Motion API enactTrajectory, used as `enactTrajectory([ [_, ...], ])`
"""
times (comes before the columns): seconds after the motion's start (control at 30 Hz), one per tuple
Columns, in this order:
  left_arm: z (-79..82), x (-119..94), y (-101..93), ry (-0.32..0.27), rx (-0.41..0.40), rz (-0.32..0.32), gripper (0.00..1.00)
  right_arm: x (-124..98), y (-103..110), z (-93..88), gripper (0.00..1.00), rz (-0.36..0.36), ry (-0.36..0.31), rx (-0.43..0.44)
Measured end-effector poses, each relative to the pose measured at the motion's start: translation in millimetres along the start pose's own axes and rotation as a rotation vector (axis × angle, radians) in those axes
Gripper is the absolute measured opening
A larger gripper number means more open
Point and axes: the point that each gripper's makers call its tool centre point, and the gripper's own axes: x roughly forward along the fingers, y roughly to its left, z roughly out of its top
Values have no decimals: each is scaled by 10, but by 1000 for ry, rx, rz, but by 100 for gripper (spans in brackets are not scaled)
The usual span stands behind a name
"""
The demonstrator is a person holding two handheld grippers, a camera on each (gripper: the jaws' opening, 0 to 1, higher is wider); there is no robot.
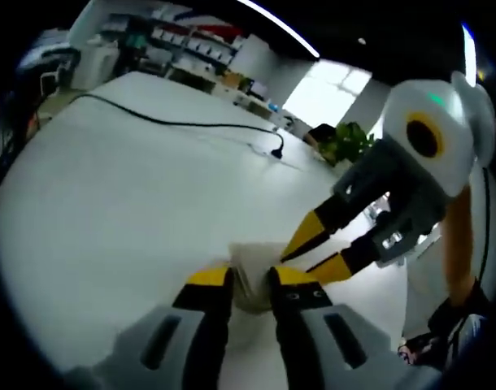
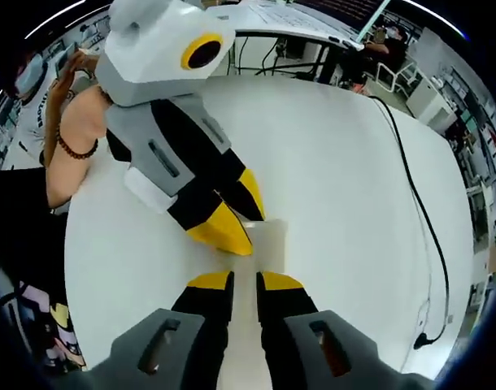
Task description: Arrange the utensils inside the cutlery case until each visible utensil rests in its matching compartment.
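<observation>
Nearest thing in the left gripper view is the left gripper (image 1: 250, 278), its yellow-tipped jaws drawn in to a narrow gap with a pale cream-white thing (image 1: 252, 266) wedged between the tips. Looks like they're pinching its near edge, though I can't tell how firm the hold is. I'd guess that's the cutlery case or part of it, but it's washed out against the white table (image 1: 126, 187) and no compartments or utensils can be made out.

Just past it, the right gripper (image 1: 306, 253) comes in from the right, jaws angled down at the same pale thing from the other side, tips close together. Whether it's actually clamping anything I honestly can't tell.

The right gripper view is the same deal flipped: its own jaws sit nearly closed at the bottom with a thin slit between them, resting over the near end of the pale strip (image 2: 264, 231), and the left gripper's yellow tips come down on the far end. My read is both hands are steadying or lifting the case from opposite ends so it doesn't slide, meaning sorting hasn't really got going.

Further out, a black power cable (image 2: 419, 211) snakes across the table to a plug. Beyond that there's a potted plant (image 1: 345, 140), shelving (image 1: 167, 36), and a person's forearm with a beaded bracelet (image 2: 76, 150).
</observation>
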Motion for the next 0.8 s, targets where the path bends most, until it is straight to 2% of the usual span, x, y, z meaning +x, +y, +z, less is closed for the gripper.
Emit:
enactTrajectory([
  [0.17,-26,14,-32,5,-45,-33,21,8,-2,2,10,14,11,-2],
  [0.3,-40,31,-42,7,-78,-58,21,19,3,19,10,6,63,-10],
  [0.4,-49,38,-61,8,-88,-64,21,18,-7,14,10,34,52,43],
  [0.6,-66,57,-100,8,-144,-112,21,29,6,15,7,35,12,25],
  [0.8,-71,75,-140,8,-152,-122,21,48,15,24,6,17,59,3],
])
